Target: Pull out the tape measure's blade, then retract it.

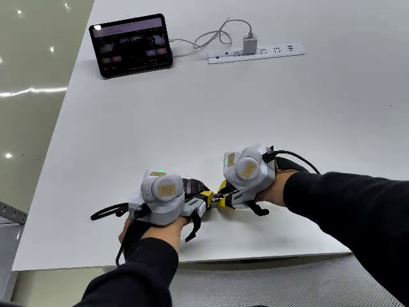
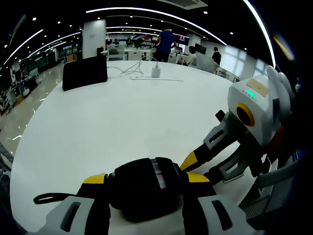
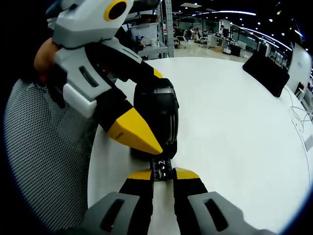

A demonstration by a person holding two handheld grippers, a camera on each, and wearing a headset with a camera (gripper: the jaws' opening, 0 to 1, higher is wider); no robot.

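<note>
Fingers of the left gripper clamp the black tape measure from both sides, their yellow tips pressed against its case. The right gripper has its two tips almost together, pinching the end of the blade, whose printed marks show between them. A short piece of blade is out, so the case sits just beside the right gripper's tips, and the two grippers point at each other, nearly touching. All this is low over the wide white table, near its front edge and to the left of its middle. Below that edge runs a grey mesh surface. At the far side of the table a dark tablet stands propped with its screen lit, and to its right lies a long white power strip. A pale cable loops from the tablet to a white charger plugged into the strip. All of these are well apart from the grippers. In the right gripper view the left gripper's near finger slants across the case and hides its left side. In the left gripper view the right gripper reaches in from the right towards the case. A thin black strap loop lies on the table just beside the left gripper's left finger.
</note>
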